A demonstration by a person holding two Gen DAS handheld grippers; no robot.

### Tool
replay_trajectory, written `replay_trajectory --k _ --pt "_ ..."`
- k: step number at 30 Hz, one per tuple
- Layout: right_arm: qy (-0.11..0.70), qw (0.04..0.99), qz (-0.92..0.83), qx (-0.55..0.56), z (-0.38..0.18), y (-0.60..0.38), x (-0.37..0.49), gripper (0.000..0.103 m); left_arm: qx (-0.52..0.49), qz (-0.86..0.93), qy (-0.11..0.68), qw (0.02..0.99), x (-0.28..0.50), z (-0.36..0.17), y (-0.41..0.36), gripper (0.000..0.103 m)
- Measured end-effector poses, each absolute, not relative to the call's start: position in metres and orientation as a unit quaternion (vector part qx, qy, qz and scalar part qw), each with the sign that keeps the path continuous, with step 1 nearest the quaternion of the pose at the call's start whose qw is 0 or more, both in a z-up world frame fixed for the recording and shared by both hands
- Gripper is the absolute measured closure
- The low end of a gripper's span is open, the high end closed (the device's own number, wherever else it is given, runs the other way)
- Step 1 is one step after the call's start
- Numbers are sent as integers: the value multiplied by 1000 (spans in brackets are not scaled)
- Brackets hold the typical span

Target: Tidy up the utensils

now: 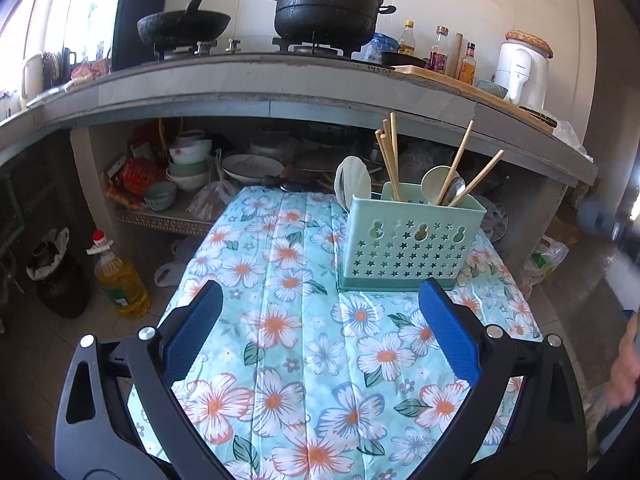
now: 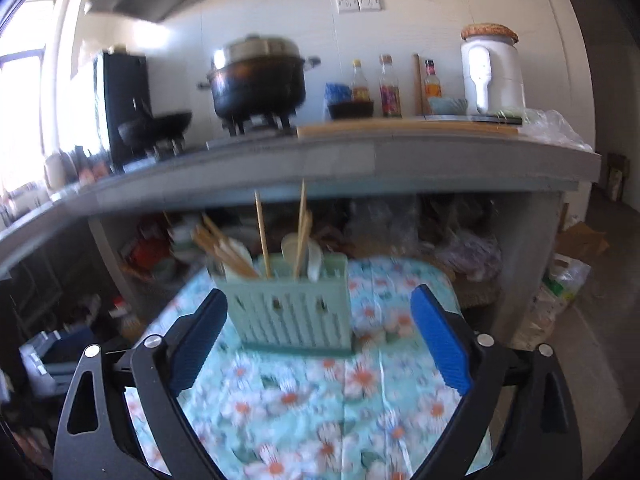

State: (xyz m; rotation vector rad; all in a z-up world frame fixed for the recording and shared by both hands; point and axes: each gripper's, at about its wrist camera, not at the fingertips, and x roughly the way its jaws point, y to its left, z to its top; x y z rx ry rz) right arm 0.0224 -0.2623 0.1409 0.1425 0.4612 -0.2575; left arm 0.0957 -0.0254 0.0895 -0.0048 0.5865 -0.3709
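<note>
Both grippers, left gripper (image 1: 320, 320) & right gripper (image 2: 318, 332), gape empty (desk (image 1: 304, 360) bare): holder (image 1: 414, 240) looks full, so back off w/o nudging chopsticks (image 1: 390, 160).

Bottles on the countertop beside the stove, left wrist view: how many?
3: a yellow-capped bottle nearest the pot, a red-labelled bottle next, an orange-labelled bottle rightmost. Others may be hidden.

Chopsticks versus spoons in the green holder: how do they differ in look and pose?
The chopsticks are thin tan wooden sticks; the spoons have broad rounded bowls, some white, one metallic. The chopsticks rise far above the rim of the utensil holder and lean at different angles; the spoons barely clear it. Both stand inside the holder on the floral cloth, untouched by either gripper.
</note>
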Motion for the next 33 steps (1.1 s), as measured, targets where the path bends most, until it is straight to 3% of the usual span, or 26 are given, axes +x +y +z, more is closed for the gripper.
replay_trajectory --k 6,13,33 --pt "307 935 -169 49 100 -240 29 8 56 -117 268 955 82 91 -42 8" --pt "313 927 -200 44 94 -235 27 7 90 -59 286 952 84 93 -45 8" --pt "335 916 -219 35 92 -240 34 7 59 30 323 944 103 96 -7 8"
